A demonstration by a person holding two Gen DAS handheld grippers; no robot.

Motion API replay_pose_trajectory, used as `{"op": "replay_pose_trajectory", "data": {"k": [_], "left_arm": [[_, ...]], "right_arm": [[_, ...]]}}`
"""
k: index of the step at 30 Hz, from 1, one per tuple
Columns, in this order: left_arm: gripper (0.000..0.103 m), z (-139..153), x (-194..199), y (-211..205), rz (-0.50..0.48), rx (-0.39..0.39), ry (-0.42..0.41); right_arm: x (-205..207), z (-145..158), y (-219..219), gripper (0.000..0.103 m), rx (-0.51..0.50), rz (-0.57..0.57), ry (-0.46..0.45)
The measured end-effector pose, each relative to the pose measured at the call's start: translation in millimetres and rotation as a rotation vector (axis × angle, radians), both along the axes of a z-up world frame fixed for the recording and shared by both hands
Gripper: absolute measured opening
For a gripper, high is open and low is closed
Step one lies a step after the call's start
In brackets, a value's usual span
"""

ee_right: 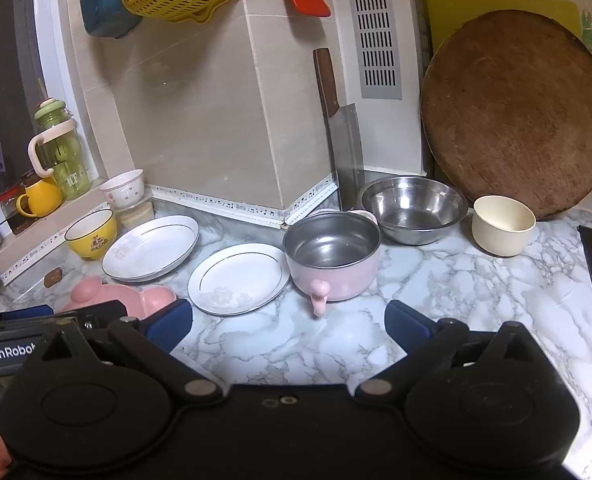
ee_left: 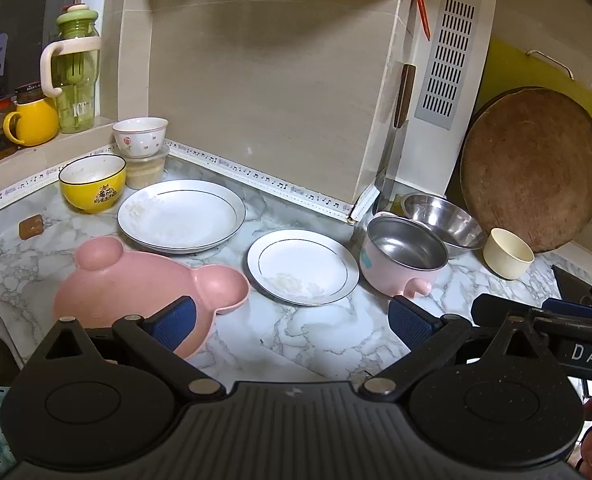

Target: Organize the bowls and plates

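Both tools spread wide and empty, we hover the left tool [ee_left: 292, 320] and right tool [ee_right: 288, 324] over the marble worktop [ee_right: 476, 280]. Dishes sit along the tiled corner: pink bear plate [ee_left: 136, 280], two white plates [ee_left: 182, 214] [ee_left: 302, 266], yellow bowl [ee_left: 92, 182], pink pot [ee_right: 334, 256], steel bowl [ee_right: 414, 208], cream cup [ee_right: 503, 224]. Cutting board [ee_right: 516, 112] leans behind.

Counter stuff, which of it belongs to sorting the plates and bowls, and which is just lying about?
For the job: large white plate, small white plate, pink bear plate, yellow bowl, floral bowl, steel bowl, cream bowl.

Just lying about: cleaver, round chopping board, green bottle, yellow mug.
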State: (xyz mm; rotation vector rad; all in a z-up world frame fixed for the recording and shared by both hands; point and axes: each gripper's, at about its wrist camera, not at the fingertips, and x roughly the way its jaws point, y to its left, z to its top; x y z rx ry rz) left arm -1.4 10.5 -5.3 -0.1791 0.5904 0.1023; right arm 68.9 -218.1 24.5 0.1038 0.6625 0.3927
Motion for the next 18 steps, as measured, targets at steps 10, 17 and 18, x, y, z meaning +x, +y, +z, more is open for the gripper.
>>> {"op": "replay_pose_trajectory", "data": {"k": [10,17,18], "left_arm": [[0.103,-1.2,1.1,0.3,0.007,0.008,0.005],[0.103,-3.6,2.7,1.0,0.012,0.019,0.016],[0.103,-3.8,2.9,1.8,0.012,0.015,0.017]], "right_arm": [[0.4,0.5,0.8,0.103,-0.003,0.005,-0.001],[3.3,0.2,2.6,0.103,-0.002,0.008,0.008],[3.8,-0.1,2.7,0.103,-0.002,0.006,0.01]]}}
